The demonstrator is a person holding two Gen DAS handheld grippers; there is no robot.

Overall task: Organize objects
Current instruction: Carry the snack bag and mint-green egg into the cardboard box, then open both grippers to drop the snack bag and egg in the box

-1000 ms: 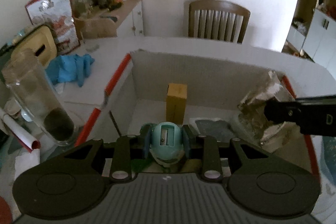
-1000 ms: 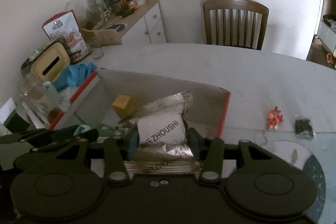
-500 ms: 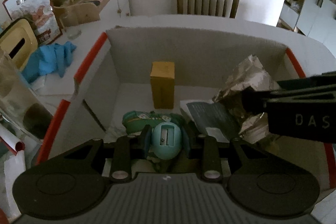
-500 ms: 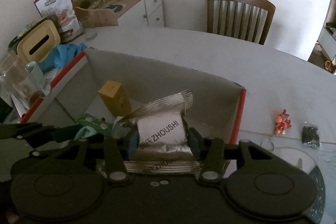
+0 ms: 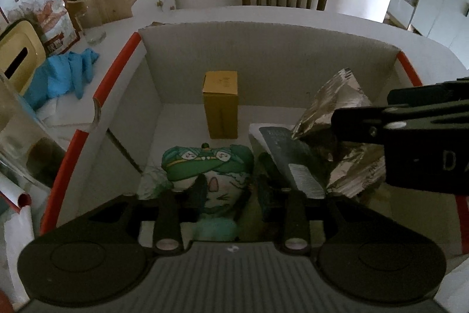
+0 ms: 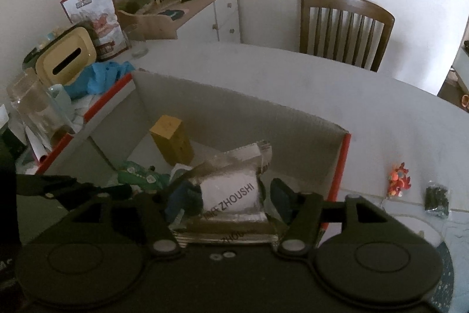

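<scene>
Here the cardboard box [image 5: 263,55] with red-edged flaps sits on the white table [image 6: 337,96], and both tongs reach down into it; the left tongs [image 5: 230,189] stand spread, their fingers [image 5: 199,187] either side of a green cartoon-printed pouch [image 5: 208,163] that lies on the box floor, with a teal object [image 5: 217,228] showing low between them, though whether it is touched I cannot tell; the right tongs [image 6: 227,195] are likewise spread, and the silver foil packet [image 6: 231,192] with its white label reading ZHOUSHI rests between the fingers rather than being pinched; in the left wrist view that same packet leans toward the right wall of the box, just beside a dark flat card [image 5: 293,157]; a yellow carton [image 5: 220,104] stands upright near the back wall, apart from the rest; outside the box, to the left, lie a blue cloth [image 5: 64,72], a yellow tissue holder [image 6: 66,60] and a clear glass jar [image 6: 32,104]; to the right on the table sit a small orange figure [image 6: 398,179] and a dark little bag [image 6: 436,197]; a wooden chair [image 6: 346,28] stands at the far side.
</scene>
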